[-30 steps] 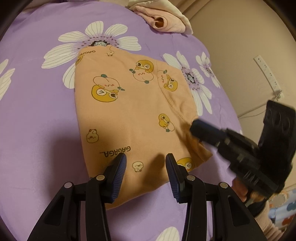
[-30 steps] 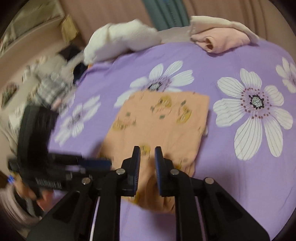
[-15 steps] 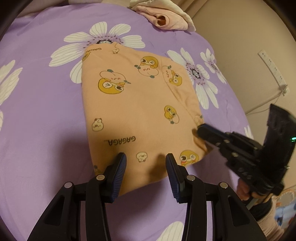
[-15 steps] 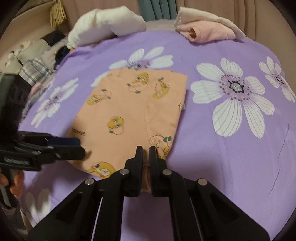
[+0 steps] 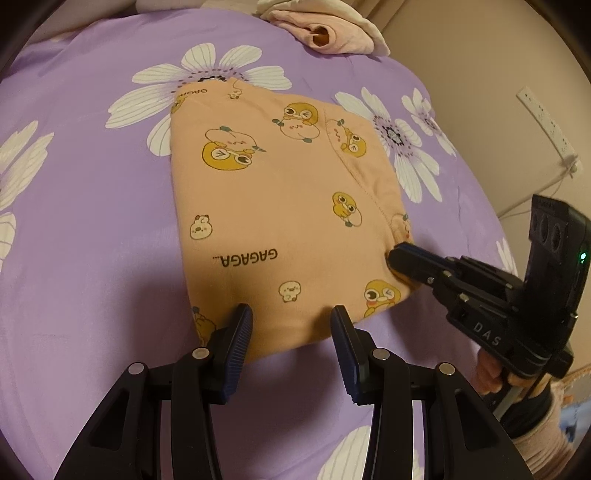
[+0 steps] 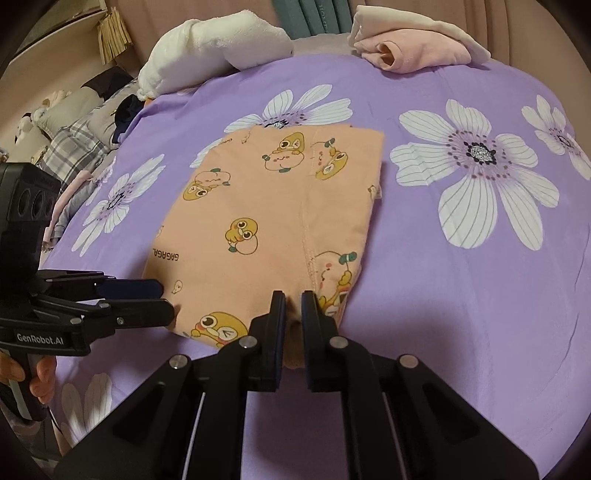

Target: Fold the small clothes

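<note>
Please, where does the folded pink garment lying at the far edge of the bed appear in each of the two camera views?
Left wrist view: the folded pink garment lies at the top, a little right of centre, beyond the peach duck-print garment.
Right wrist view: the folded pink garment lies at the top right, to the right of the white pillow.
Shared landmark: the word GAGAGA printed on the peach duck-print garment.
</note>
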A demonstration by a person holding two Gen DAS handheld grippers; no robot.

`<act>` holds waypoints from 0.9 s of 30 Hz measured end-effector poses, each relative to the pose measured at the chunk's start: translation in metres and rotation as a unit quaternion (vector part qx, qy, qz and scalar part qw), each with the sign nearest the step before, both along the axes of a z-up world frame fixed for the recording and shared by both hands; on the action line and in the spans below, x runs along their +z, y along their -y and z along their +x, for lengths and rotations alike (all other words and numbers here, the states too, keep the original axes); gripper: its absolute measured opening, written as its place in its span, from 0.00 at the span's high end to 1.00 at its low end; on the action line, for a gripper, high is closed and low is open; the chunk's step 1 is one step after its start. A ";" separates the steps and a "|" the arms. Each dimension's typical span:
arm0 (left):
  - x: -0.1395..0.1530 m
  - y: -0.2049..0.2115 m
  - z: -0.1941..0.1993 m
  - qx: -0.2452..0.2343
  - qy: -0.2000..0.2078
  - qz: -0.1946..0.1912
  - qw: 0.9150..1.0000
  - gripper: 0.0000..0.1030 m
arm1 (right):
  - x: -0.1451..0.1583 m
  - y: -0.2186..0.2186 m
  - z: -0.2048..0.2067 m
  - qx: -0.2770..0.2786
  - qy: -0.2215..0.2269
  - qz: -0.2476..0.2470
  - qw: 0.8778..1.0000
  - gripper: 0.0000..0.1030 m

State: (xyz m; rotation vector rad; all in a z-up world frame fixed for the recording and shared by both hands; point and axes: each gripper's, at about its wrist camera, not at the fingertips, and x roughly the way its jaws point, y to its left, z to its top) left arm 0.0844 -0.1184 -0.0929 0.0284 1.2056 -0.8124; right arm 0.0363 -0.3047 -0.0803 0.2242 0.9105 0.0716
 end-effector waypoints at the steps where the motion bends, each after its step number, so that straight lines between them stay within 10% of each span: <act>1: 0.000 0.000 -0.001 -0.001 0.001 0.002 1.000 0.59 | 0.001 -0.001 -0.001 0.001 0.001 -0.002 1.000 0.92; 16: 0.015 -0.021 -0.027 -0.011 0.049 0.050 0.998 0.59 | 0.014 0.003 -0.020 -0.007 0.024 0.028 0.999 0.87; 27: 0.037 -0.022 0.000 0.020 0.086 0.018 0.996 0.59 | 0.024 0.004 -0.019 -0.018 0.058 0.045 0.997 0.83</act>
